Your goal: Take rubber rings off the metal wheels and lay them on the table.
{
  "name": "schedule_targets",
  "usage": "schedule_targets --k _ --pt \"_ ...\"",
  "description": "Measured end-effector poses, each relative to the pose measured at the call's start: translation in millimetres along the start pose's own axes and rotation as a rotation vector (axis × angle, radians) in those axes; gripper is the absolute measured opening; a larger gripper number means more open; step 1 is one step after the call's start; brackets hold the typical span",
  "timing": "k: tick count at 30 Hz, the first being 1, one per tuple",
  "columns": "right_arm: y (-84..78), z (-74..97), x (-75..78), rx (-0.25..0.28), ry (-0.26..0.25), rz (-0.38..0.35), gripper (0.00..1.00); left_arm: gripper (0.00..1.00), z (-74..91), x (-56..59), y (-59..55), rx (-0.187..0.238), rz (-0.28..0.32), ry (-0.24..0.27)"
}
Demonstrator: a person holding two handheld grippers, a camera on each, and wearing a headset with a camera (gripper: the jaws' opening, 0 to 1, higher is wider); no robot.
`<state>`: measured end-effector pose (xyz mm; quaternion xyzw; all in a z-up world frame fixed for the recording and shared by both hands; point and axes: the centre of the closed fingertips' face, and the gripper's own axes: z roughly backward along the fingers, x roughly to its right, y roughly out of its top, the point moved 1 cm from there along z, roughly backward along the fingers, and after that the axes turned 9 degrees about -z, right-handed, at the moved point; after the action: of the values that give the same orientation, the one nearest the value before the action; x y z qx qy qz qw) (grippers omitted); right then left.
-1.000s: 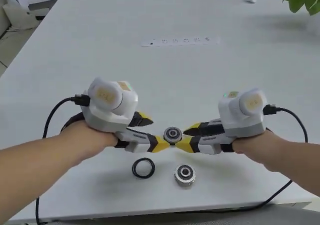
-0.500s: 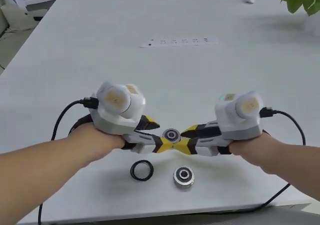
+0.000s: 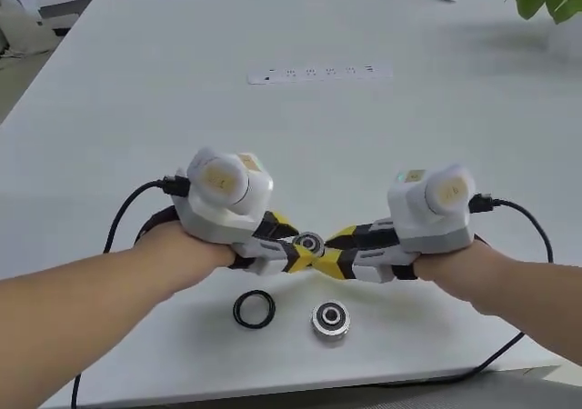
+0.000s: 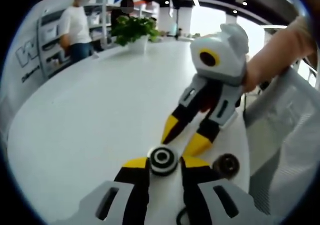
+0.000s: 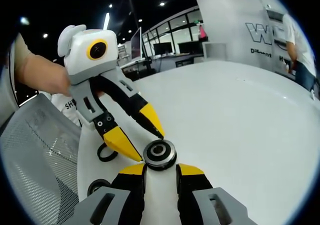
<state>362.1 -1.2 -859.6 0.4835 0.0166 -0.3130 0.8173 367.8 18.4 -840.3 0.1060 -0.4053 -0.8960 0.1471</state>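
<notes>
Wheel (image 3: 309, 243) is mid-frame in the head view, above the bench (image 3: 182, 82), where left gripper (image 3: 293, 248) and right gripper (image 3: 329, 248) meet. A freed ring (image 3: 254, 308) and a second wheel (image 3: 330, 319) lie below it.

In the left gripper view, that gripper's fingers (image 4: 135, 164) clamp the wheel low in the frame.

In the right gripper view, the fingers (image 5: 132, 170) bracket the wheel, but I cannot tell whether they grip it. Its ring looks not yet off, so the next move is probably to pinch the rubber and peel it sideways.

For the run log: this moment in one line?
left gripper: grips wheel | right gripper: same wheel | table: loose ring, second wheel
</notes>
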Motion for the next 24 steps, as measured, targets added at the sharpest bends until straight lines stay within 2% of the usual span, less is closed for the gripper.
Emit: schedule_targets --k 9,13,15,24 --pt "0.1 0.0 -0.1 0.002 0.001 0.003 0.21 0.18 -3.8 -0.5 -0.4 -0.007 -0.019 0.003" --pt "0.6 -0.6 -0.4 0.004 0.001 0.004 0.21 0.18 -4.2 -0.5 -0.4 -0.008 -0.029 0.007" --pt "0.7 -1.3 -0.8 0.004 0.002 0.006 0.21 0.18 -5.1 0.4 0.8 -0.011 -0.061 0.012" --pt "0.3 -2.5 -2.5 0.0 -0.012 0.046 0.21 0.14 -3.7 -1.9 2.8 -0.007 -0.05 0.042"
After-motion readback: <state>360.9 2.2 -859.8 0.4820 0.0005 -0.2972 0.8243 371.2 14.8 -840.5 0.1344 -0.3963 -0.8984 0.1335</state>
